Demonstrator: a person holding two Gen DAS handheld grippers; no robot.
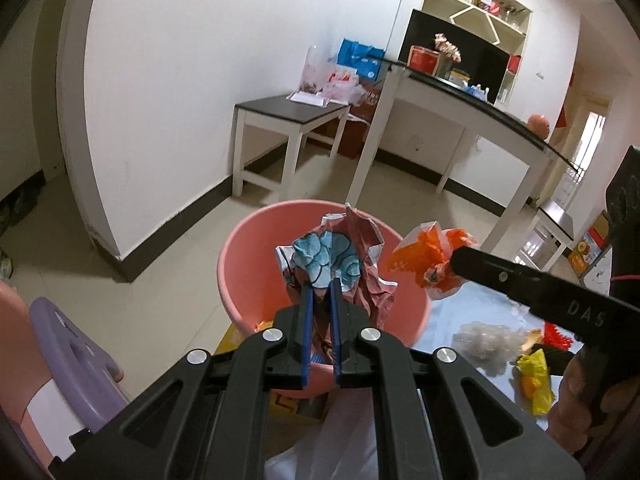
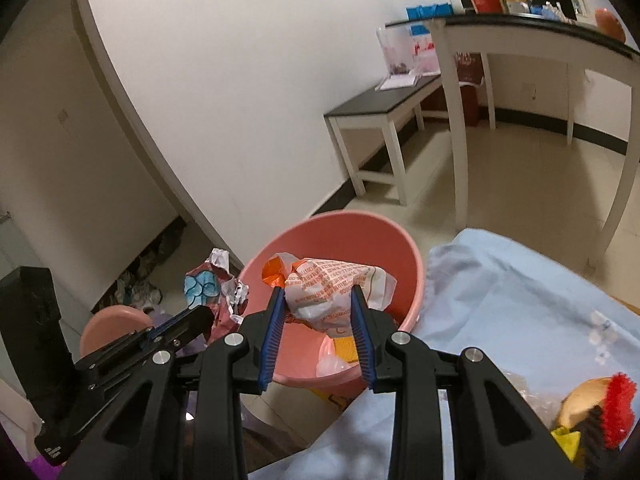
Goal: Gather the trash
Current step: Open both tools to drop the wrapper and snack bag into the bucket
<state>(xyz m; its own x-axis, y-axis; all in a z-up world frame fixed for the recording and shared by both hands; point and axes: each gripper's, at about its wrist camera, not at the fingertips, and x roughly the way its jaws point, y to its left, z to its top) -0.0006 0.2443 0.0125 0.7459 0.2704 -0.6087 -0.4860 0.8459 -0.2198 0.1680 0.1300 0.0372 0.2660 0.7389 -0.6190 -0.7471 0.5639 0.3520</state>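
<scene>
On the left, the left gripper [image 1: 322, 286] points forward and downward, over the pink basin [image 1: 244, 264]. Its blue pads are almost pressed together and they pinch a crumpled wrapper with a blue flower pattern [image 1: 332, 260], which is held above the open mouth of the basin. In the right wrist view this same gripper comes in from the lower left, and the wrapper is at the left edge of the basin.

On the right, the right gripper [image 2: 316, 300] also tilts downward toward the basin. Its fingers are partly spread and they clamp an orange and white printed bag [image 2: 336, 288] from both sides, over the inside of the basin. A hand [image 1: 580, 396] holds its handle at the right edge of the left wrist view. More trash lies on the light blue cloth [image 2: 500, 292] beside the basin.
</scene>
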